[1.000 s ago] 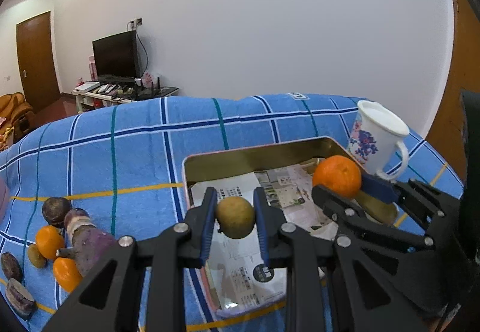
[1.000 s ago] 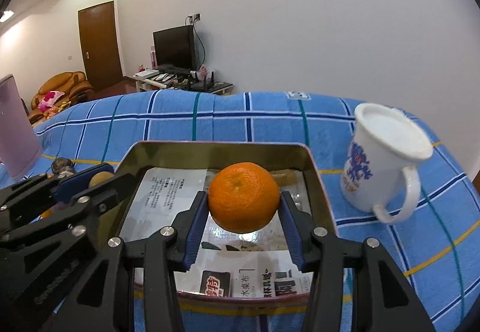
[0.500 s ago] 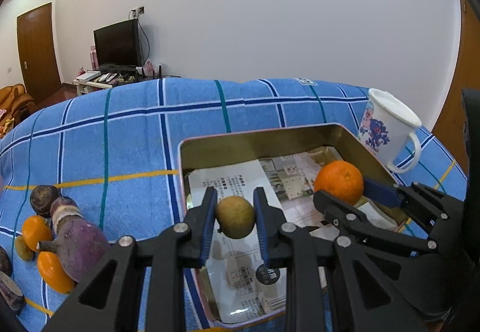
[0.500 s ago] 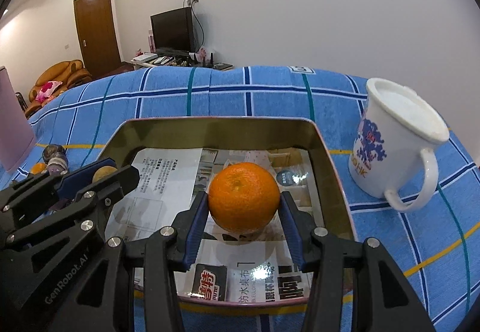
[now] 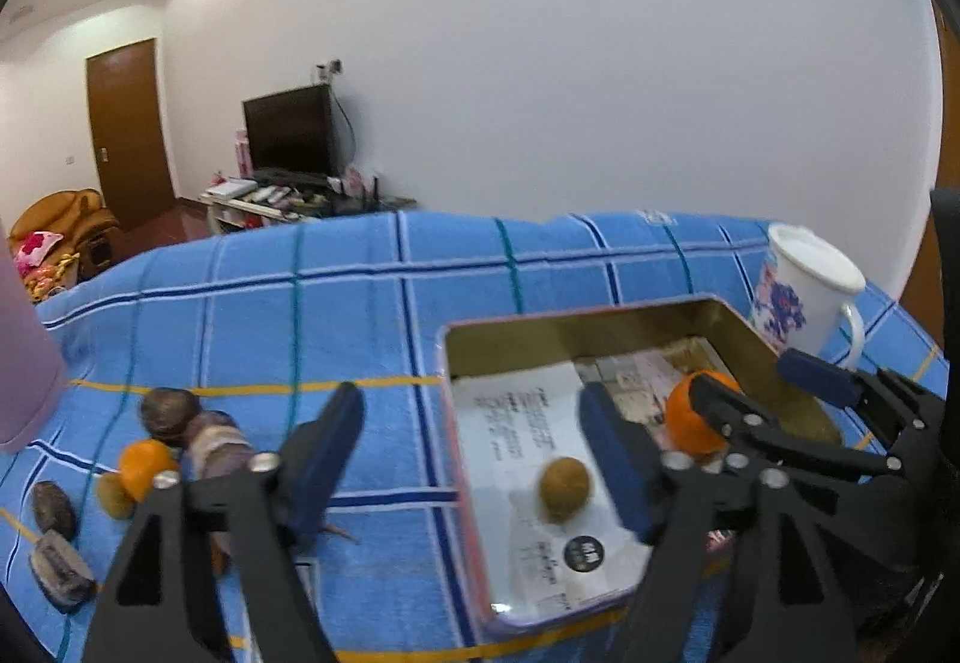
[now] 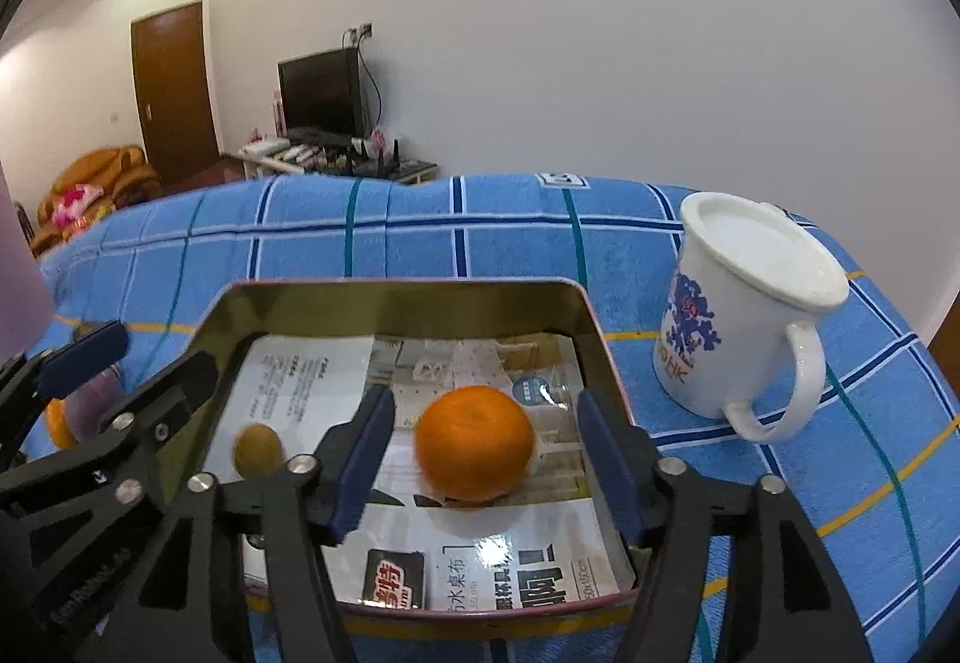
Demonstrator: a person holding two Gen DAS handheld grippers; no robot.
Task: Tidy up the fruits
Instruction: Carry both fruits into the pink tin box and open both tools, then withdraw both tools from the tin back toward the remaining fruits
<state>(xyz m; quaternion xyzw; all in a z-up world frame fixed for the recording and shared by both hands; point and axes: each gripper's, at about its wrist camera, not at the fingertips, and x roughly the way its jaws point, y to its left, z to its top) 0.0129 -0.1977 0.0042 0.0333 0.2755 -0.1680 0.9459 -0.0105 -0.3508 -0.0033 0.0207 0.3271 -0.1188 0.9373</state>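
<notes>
Both claws are opening with nothing gripped. The left claw (image 5: 474, 453) has let go of the small brown fruit (image 5: 564, 489), and the right claw (image 6: 486, 459) of the orange (image 6: 474, 450). Both fruits now lie on the paper lining the tin tray (image 6: 396, 294). A second ago each was clamped. Either round fruit could roll, or be knocked by a withdrawing finger.

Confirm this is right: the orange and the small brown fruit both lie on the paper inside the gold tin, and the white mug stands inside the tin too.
Not quite. The white mug stands outside the gold tin, on the blue cloth beside it, as the right wrist view shows. The orange and the small brown fruit do lie on the paper inside.
</notes>
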